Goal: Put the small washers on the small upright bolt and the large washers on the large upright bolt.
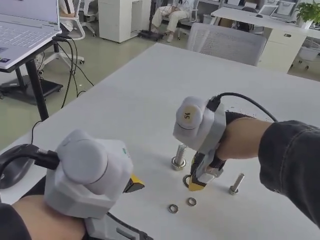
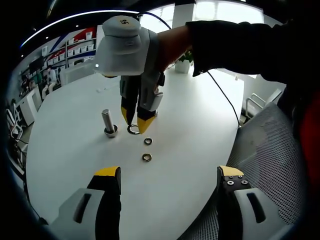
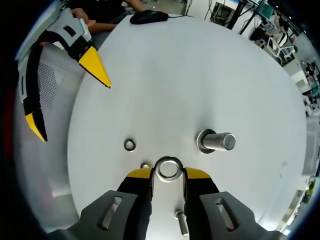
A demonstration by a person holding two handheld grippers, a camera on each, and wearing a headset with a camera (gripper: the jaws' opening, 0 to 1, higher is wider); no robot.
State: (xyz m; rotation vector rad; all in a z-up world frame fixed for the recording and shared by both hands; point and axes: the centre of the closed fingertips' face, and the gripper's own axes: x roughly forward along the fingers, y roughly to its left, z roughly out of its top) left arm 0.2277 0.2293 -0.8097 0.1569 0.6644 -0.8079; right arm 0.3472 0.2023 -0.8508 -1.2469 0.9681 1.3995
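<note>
Right gripper view, bottom centre: the right gripper (image 3: 168,175) has the large washer (image 3: 168,159) pinched by its rim, just left of the large bolt (image 3: 216,141). Looks like light, stiff, slick steel to me, so gripping the edge makes sense. The left gripper (image 2: 169,175) hangs wide open.

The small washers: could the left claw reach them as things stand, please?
Probably yes: the left claw is open, with bare table before the small washers; the right claw, on the large washer, sits just beyond.
</note>
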